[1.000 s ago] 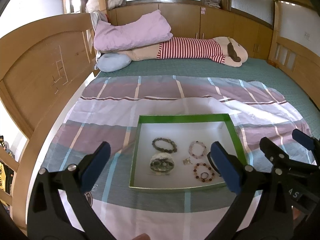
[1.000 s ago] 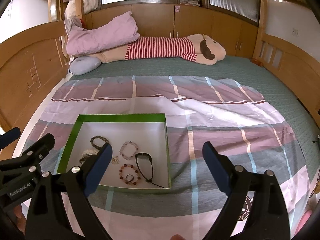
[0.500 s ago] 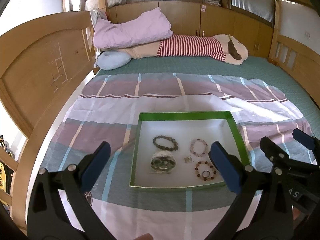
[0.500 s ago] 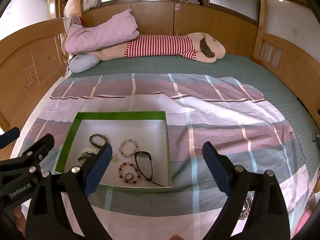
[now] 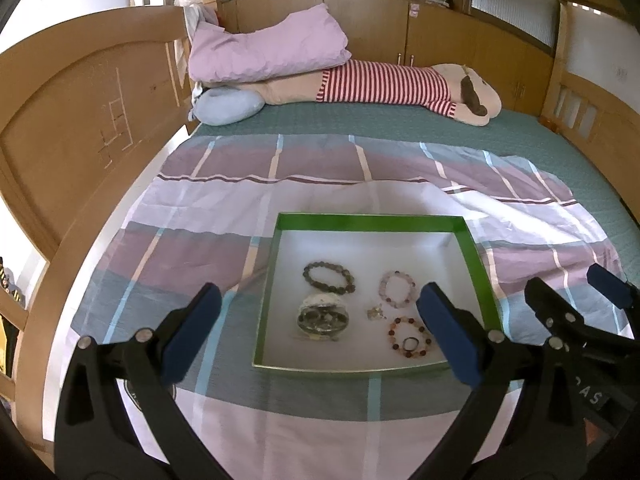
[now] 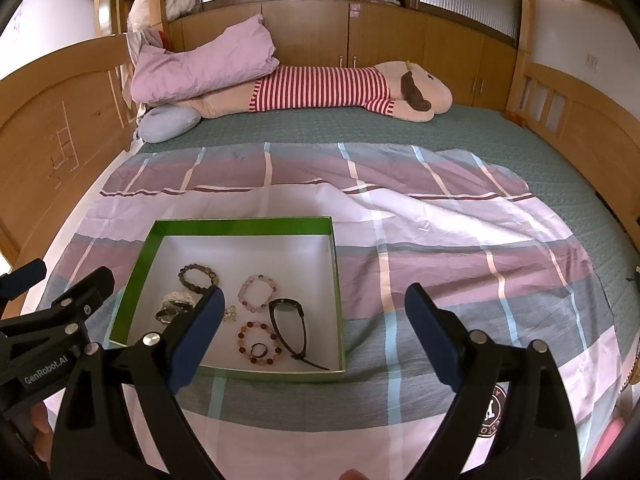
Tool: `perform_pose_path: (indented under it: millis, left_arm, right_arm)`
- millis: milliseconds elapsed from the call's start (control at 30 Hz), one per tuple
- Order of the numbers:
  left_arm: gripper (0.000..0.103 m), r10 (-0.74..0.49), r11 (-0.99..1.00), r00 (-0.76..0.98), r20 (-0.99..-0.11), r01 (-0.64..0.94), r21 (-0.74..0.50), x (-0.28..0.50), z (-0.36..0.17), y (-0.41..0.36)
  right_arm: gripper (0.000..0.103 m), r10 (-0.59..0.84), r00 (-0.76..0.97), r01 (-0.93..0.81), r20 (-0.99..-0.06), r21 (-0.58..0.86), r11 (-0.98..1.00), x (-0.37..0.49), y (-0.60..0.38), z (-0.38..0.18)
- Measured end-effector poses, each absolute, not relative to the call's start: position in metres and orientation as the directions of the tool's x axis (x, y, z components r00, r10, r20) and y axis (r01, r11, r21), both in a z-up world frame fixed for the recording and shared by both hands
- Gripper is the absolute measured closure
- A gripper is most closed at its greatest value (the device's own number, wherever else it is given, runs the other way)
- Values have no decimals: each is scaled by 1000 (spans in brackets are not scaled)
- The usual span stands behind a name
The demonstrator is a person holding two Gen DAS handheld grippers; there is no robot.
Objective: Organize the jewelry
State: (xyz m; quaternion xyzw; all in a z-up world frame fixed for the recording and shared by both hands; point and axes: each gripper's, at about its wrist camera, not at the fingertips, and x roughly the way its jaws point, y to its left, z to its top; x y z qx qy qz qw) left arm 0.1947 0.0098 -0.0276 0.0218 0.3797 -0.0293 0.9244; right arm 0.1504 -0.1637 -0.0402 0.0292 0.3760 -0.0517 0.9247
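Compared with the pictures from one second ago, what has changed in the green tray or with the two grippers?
Nothing was taken hold of or let go. The left gripper and right gripper hang open above the quilt as before. In the green tray, the bead bracelets, the black watch and the ring lie where they were; only the view shifted slightly.

"GenRobot.AI" is printed on the left gripper [image 6: 24, 284].
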Motion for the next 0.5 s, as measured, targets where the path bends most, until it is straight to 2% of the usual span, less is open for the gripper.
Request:
perform_pose_path:
  millis: [200, 300, 500]
  left_arm:
    - [8, -30, 996, 714, -699, 83, 42, 193, -30, 7]
    - [4, -23, 995, 721, -693, 82, 52, 191, -29, 5]
    - [4, -51, 994, 711, -701, 103, 32, 191, -30, 4]
  right_arm:
    - [14, -69, 709, 119, -702, 23, 993, 150, -165, -42]
    - [14, -71, 711, 120, -699, 21, 993, 150, -166, -42]
    - [14, -81, 710, 127, -700, 15, 992, 149, -166, -43]
